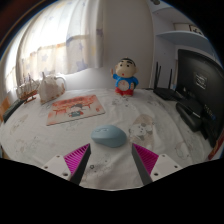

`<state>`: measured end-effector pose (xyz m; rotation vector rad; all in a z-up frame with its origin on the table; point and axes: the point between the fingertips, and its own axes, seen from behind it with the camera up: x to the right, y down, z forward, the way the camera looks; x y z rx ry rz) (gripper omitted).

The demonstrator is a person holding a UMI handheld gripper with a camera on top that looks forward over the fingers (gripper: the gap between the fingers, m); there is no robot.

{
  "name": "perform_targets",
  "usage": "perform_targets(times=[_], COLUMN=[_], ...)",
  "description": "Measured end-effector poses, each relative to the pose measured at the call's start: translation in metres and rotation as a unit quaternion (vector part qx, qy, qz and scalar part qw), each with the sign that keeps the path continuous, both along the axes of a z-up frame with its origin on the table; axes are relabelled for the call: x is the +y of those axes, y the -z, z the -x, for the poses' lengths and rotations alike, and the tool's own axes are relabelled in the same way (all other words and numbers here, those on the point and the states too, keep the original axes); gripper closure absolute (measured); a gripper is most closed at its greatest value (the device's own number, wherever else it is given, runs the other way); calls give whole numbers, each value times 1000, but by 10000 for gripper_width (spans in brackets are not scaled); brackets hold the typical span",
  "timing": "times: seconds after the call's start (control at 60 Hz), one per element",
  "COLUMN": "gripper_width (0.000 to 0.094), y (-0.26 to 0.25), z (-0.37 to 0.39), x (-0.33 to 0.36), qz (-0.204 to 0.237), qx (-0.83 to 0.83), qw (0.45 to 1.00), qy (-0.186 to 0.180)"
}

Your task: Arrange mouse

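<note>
A pale blue mouse [109,135] lies on the white patterned tabletop [60,140], just ahead of my fingers and about midway between them. My gripper [111,162] is open, with the magenta pads [76,158] spread wide on either side and nothing between them. The mouse is not touched by either finger.
A printed orange-and-white mat [75,108] lies beyond the mouse to the left. A blue-and-red cartoon figure [125,78] stands at the back. A white plush toy [47,88] sits far left. A black monitor [200,85] and router [164,84] stand at the right.
</note>
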<state>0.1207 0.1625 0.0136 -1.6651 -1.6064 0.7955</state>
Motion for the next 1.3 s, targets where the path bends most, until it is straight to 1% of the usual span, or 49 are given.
perform_targets(times=[0.167,0.267,0.35,0.483,0.783,0.817,0.833,0.867,0.9,0.917,1.0,1.067,1.133,1.183,1.3], gripper_width=[83,80,81,83,82,110,141,248,399,426,467,503,523,524,530], y=[21,24,24,25,26,27,27,28,29,29,29,24,6,-11,-56], z=[29,49,67,93,124,124,124,124,125,124,124,123,127,133,159], x=[12,13,19,33,49,49,48,44,40,41,43,48,53,50,25], qz=[-5,-2,-9,-20,-12,-8,-6,-1,4,4,-6,2,-6,-12,-10], qx=[-4,0,2,0,-1,-2,-2,-3,-3,-3,-7,-12,-2,5,23], qw=[1000,1000,1000,1000,1000,1000,1000,1000,1000,1000,1000,999,999,998,998], qy=[-6,-15,-17,-7,16,18,18,14,9,9,17,39,53,55,49])
